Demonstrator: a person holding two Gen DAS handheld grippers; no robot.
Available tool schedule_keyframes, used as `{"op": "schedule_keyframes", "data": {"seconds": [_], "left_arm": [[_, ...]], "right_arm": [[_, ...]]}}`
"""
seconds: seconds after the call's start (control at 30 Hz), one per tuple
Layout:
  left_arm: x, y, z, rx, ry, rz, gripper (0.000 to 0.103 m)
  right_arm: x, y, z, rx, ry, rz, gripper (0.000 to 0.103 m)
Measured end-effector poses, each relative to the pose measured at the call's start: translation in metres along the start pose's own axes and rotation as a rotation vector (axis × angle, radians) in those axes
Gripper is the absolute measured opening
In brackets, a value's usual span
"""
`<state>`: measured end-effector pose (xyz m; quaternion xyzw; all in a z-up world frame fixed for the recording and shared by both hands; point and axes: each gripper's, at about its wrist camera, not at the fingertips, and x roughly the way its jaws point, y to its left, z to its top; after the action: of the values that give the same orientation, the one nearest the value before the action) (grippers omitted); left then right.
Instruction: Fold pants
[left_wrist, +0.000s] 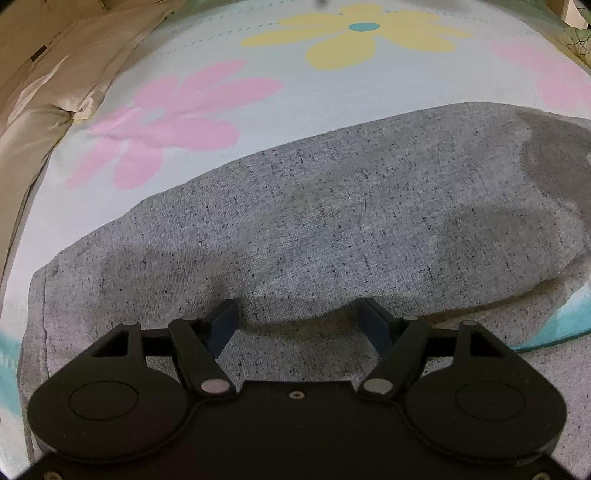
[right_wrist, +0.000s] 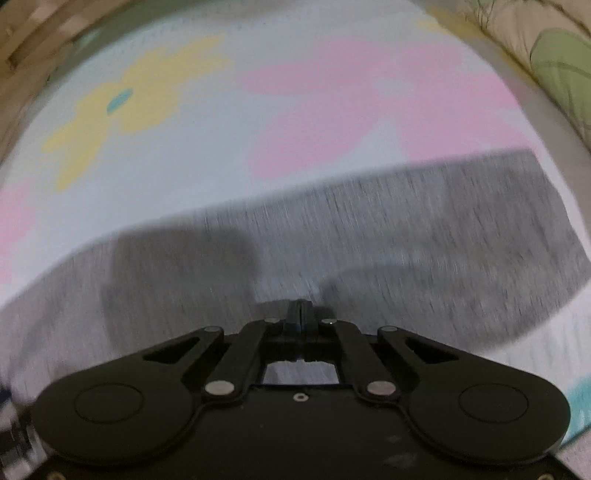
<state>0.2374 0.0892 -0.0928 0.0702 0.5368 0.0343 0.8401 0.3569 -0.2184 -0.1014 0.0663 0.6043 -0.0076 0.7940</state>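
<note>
Left wrist view: the grey speckled pants (left_wrist: 332, 229) lie on a flower-print bed sheet (left_wrist: 258, 110), doubled over so that an upper layer ends in a raised fold edge. The left hand-held gripper (left_wrist: 299, 325) sits at that edge with its jaws spread wide, holding nothing. A beige blanket (left_wrist: 44, 81) is bunched beyond the sheet's left side.

Right wrist view: the picture is smeared by motion. The right hand-held gripper (right_wrist: 300, 314) has its jaws pressed together over the pants (right_wrist: 406, 229); whether any cloth is pinched between them cannot be told.

Judged risks: if the left gripper closes from here, it may catch only the top layer, or both layers, and drag the fold askew. A fast right-hand move could wrinkle the cloth or pull the pants across the sheet.
</note>
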Motion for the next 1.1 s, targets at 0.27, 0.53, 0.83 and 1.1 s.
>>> {"op": "schedule_keyframes", "data": {"seconds": [0.27, 0.53, 0.83, 1.1], "left_arm": [[0.0, 0.004, 0.005, 0.028, 0.037, 0.004, 0.075], [0.003, 0.056, -0.01, 0.025, 0.013, 0.198, 0.071], [0.0, 0.076, -0.021, 0.089, 0.014, 0.309, 0.067], [-0.012, 0.096, 0.015, -0.045, -0.037, 0.114, 0.055]], "right_arm": [[-0.029, -0.003, 0.001, 0.039, -0.037, 0.101, 0.014], [-0.022, 0.055, 0.0, -0.05, -0.006, 0.182, 0.018], [-0.046, 0.078, 0.002, -0.067, -0.044, 0.216, 0.021], [-0.045, 0.111, 0.021, -0.037, -0.091, 0.235, 0.034]]}}
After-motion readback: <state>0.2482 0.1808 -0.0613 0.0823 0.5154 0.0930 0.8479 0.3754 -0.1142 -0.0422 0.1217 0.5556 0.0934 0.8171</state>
